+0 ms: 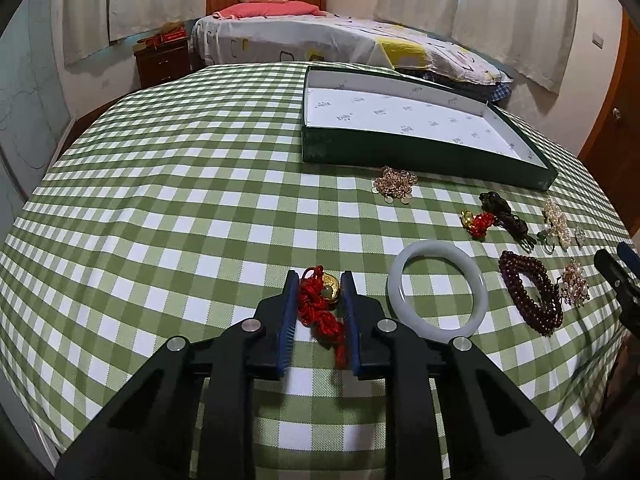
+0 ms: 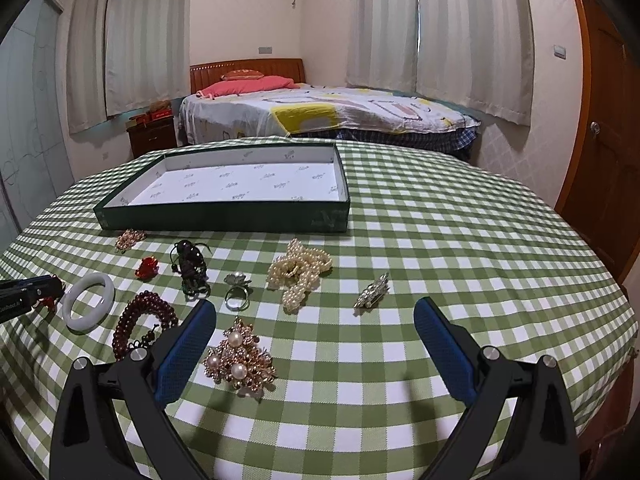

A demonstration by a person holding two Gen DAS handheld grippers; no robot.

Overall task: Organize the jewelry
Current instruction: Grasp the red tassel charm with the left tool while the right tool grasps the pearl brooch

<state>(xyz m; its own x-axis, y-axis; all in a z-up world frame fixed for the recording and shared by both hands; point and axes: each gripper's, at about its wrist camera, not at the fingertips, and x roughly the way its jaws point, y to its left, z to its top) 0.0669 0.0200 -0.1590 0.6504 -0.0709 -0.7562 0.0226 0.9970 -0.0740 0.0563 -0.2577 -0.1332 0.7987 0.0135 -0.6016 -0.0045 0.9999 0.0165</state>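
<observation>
My left gripper (image 1: 319, 280) is shut on a red cord charm with a gold bead (image 1: 322, 310), low over the checked cloth. A white jade bangle (image 1: 438, 287) lies just right of it. The empty green tray (image 1: 404, 150) with a white floor sits beyond; it also shows in the right wrist view (image 2: 224, 216). My right gripper (image 2: 316, 314) is open and empty above a gold pearl brooch (image 2: 239, 362). A pearl strand (image 2: 298, 272), silver brooch (image 2: 372, 291), ring (image 2: 237, 292), dark red bead bracelet (image 2: 138, 322) and dark cord piece (image 2: 192, 266) lie around it.
A second red and gold charm (image 1: 476, 222) and a gold coin cluster (image 1: 394, 184) lie near the tray's front wall. The table carries a green checked cloth (image 1: 180, 200). A bed (image 2: 320, 114) stands behind the table, a wooden door (image 2: 608, 140) at right.
</observation>
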